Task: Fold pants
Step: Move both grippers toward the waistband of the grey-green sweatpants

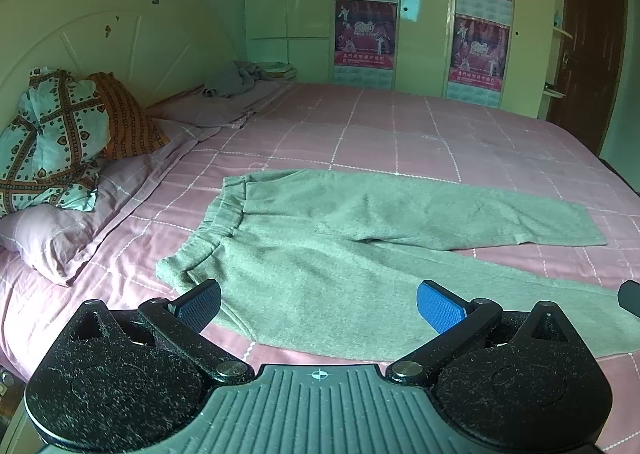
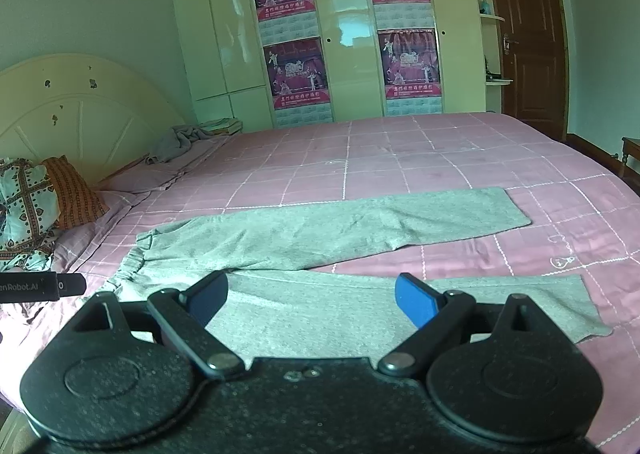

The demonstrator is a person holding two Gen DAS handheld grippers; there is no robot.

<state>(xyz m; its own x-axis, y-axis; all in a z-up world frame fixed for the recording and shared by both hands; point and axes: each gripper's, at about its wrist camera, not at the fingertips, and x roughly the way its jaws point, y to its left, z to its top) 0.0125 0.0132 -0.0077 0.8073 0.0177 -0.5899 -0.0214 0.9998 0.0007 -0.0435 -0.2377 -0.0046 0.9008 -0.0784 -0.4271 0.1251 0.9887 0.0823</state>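
Left gripper (image 1: 319, 304): jaws spread wide, nothing between the blue pads, hovering above the waist/hip area of the pants (image 1: 340, 250) at the near bed edge. Right gripper (image 2: 312, 300): jaws likewise spread, empty, positioned over the near leg (image 2: 460, 306), approx. mid-length. Neither gripper touches fabric, as far as the views show.

Pants: grey, laid flat on the pink checked bedsheet (image 1: 400, 126), waistband (image 1: 224, 214) toward the headboard (image 1: 80, 34), legs running away to the right. Far leg (image 2: 360, 226) and near leg diverge in a shallow V; sheet shows between them toward the hems. Cloth mostly smooth, minor creases at crotch.

Surroundings: pillows (image 1: 60, 138) near the headboard, a crumpled grey cloth (image 1: 234, 78) at the far corner, wardrobe w/ posters (image 1: 366, 34) behind.

Task status: spread-out stage complete; no fold made yet. Est. remaining: bring one leg onto the other, then fold lengthwise, hem to waist. Both grippers appear staged for the 1st grasp along the near side.
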